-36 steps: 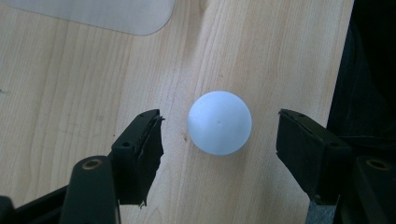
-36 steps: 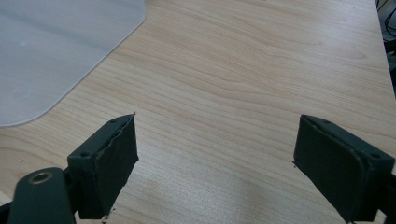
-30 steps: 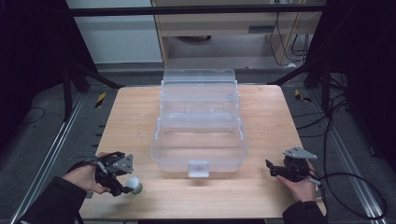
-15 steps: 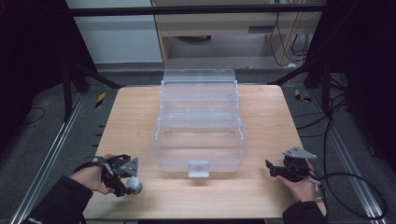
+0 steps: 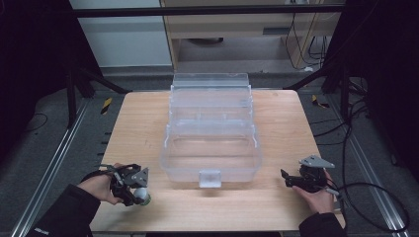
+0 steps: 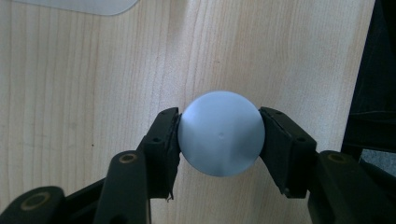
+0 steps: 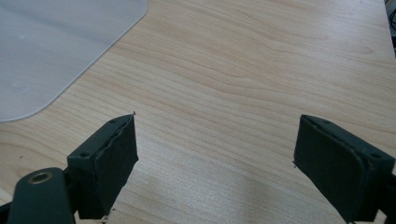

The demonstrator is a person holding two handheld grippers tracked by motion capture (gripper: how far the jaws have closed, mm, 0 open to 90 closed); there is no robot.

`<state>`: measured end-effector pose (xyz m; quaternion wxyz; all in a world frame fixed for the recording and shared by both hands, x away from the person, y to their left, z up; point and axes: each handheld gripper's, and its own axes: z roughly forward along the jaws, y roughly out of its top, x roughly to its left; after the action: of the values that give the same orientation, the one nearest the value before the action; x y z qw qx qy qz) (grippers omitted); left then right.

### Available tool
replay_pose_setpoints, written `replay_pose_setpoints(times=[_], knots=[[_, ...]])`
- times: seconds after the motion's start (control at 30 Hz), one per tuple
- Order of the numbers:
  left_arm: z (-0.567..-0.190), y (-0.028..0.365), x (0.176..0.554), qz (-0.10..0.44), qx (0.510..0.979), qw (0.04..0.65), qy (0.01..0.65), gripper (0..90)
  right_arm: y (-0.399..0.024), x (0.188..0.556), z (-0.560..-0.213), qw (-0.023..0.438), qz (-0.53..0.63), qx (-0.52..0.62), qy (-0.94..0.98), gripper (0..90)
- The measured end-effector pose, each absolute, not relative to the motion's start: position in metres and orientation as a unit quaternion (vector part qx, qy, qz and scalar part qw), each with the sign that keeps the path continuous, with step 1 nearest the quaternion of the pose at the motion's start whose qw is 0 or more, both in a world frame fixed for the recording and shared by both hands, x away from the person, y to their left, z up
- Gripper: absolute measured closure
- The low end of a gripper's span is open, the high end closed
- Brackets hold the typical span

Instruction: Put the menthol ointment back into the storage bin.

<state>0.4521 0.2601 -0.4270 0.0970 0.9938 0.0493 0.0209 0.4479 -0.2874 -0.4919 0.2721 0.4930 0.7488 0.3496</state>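
A big clear plastic box (image 5: 211, 143) sits open in the middle of the wooden surface (image 5: 276, 123), with nothing inside that can be seen. Near its front left corner, the left hand-held gripper (image 5: 136, 190) pinches a round pale blue ball (image 6: 221, 133). Off its front right corner, the right hand-held gripper (image 5: 286, 178) is spread wide, holding nothing.

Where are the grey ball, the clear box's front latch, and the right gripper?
grey ball (image 6: 221, 133), left gripper view, centre of its face.
front latch (image 5: 210, 178), high view, middle of the tab.
right gripper (image 7: 215, 154), right gripper view, midway between fingertips.
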Motion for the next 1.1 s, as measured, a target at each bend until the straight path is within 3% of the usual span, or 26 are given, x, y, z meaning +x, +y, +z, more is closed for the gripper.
replay_pose_setpoints(times=[0.5, 1.1], knots=[[-0.423, 0.256, 0.452, 0.013, 0.994, 0.091, 0.051, 50.2, -0.287, 0.448, -0.492, 0.269, 0.347, 0.495, 0.75, 13.3], [-0.39, 0.258, 0.454, 0.038, 0.991, 0.111, 0.059, 50.3, -0.288, 0.448, -0.492, 0.271, 0.345, 0.491, 0.753, 13.3]])
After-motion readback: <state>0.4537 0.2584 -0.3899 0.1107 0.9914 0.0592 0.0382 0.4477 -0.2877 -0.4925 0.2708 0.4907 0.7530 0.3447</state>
